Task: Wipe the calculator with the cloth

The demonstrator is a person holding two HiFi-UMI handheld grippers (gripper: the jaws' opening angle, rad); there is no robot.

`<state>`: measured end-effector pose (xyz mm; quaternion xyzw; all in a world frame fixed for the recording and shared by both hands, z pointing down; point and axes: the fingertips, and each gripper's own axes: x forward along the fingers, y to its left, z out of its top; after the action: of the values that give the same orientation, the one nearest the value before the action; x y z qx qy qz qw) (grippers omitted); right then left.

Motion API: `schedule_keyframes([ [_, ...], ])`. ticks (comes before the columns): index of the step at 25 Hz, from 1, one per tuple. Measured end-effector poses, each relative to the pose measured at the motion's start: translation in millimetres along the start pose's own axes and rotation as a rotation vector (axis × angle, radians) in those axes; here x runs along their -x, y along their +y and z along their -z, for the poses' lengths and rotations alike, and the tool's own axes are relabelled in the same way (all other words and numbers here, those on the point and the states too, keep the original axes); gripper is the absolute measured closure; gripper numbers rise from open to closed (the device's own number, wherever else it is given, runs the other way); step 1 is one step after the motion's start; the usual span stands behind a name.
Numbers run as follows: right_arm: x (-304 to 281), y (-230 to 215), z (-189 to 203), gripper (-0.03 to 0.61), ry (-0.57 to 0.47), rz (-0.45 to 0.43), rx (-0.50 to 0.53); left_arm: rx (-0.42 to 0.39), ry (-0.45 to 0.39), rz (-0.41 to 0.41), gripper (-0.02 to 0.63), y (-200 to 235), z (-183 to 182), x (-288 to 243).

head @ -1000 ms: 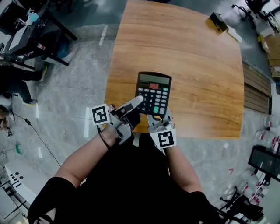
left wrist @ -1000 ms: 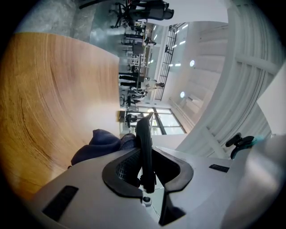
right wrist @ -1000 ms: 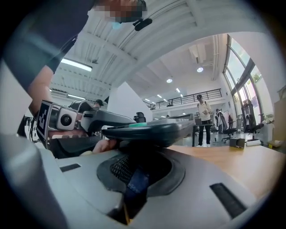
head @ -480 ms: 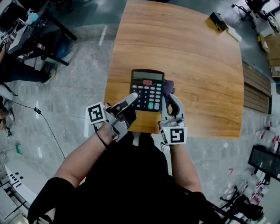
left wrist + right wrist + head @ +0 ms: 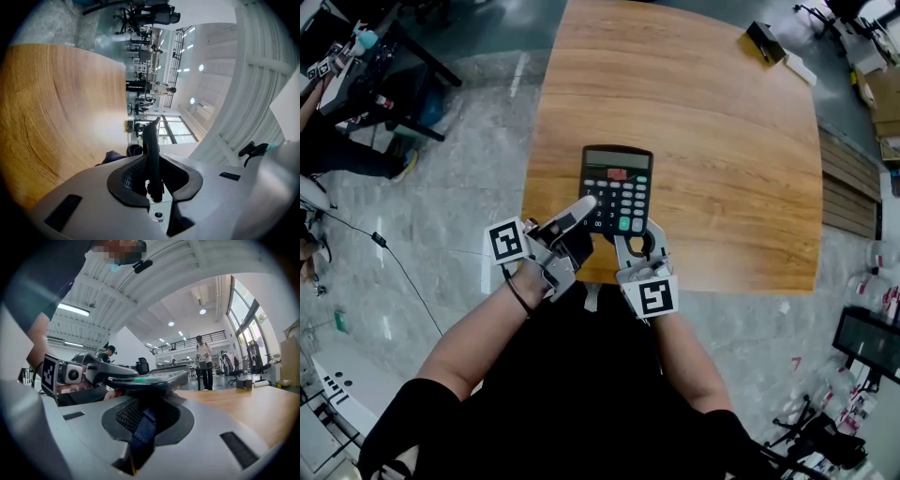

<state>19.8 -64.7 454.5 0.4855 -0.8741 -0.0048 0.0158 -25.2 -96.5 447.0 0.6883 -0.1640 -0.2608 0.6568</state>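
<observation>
Over the near edge of the wooden table (image 5: 722, 141), the black calculator (image 5: 617, 189) appears held up, its near left edge pinched by the left gripper (image 5: 579, 225). The right gripper (image 5: 639, 246), at the near right corner, is clamped on a dark blue cloth (image 5: 143, 427) that sits just under the calculator. Wiping seems under way there. The keys and display likely remain.

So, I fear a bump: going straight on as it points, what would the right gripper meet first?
Probably the calculator, just ahead of the right gripper; the cloth in its jaws would touch it first, though depth is unclear.
</observation>
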Motion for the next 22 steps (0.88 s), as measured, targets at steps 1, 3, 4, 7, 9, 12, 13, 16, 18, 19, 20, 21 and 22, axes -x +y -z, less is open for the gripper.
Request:
schedule_keyframes([
  [1, -1.7, 9.3, 0.6, 0.531, 0.005, -0.021, 0.0, -0.008, 0.006, -0.001, 0.54, -0.6, 0.9, -0.8],
  [3, -3.6, 23.2, 2.6, 0.531, 0.016, -0.049, -0.013, -0.026, 0.016, -0.006, 0.54, -1.3, 1.7, -2.3],
  [4, -3.6, 27.0, 3.8, 0.531, 0.021, -0.056, -0.022, -0.033, 0.019, -0.01, 0.54, -0.8, 1.5, -2.7],
  [7, 0.3, 30.6, 5.6, 0.531, 0.025, -0.068, -0.017, -0.033, 0.012, -0.021, 0.54, 2.3, -0.8, -1.9],
  [9, 5.3, 30.9, 5.7, 0.531, 0.027, -0.07, -0.011, -0.031, 0.003, -0.021, 0.54, 2.7, -2.5, -0.6],
  [12, 14.7, 26.3, 6.9, 0.531, 0.038, -0.058, -0.011, -0.027, -0.009, -0.024, 0.54, 3.3, -3.5, 0.6],
  [13, 18.0, 22.9, 7.5, 0.531, 0.042, -0.048, -0.014, -0.023, -0.011, -0.025, 0.54, 3.8, -3.4, 0.7],
  [16, 28.9, 5.8, 11.1, 0.531, 0.058, 0.003, -0.028, -0.02, -0.015, -0.03, 0.54, 5.7, -3.7, 1.5],
  [18, 35.2, -5.2, 13.1, 0.531, 0.063, 0.033, -0.012, -0.021, -0.012, -0.031, 0.54, 7.4, -3.1, 3.2],
  [19, 37.2, -7.9, 13.9, 0.531, 0.065, 0.041, 0.005, -0.023, -0.009, -0.031, 0.54, 8.0, -2.3, 4.5],
  [20, 38.6, -9.0, 14.9, 0.531, 0.07, 0.044, 0.021, -0.026, -0.004, -0.031, 0.54, 8.4, -1.4, 5.6],
  [21, 39.5, -9.8, 16.5, 0.531, 0.077, 0.048, 0.032, -0.027, -0.001, -0.031, 0.54, 8.8, -0.6, 6.5],
  [22, 40.4, -11.5, 18.4, 0.531, 0.084, 0.055, 0.036, -0.026, 0.001, -0.03, 0.54, 9.1, 0.2, 6.9],
])
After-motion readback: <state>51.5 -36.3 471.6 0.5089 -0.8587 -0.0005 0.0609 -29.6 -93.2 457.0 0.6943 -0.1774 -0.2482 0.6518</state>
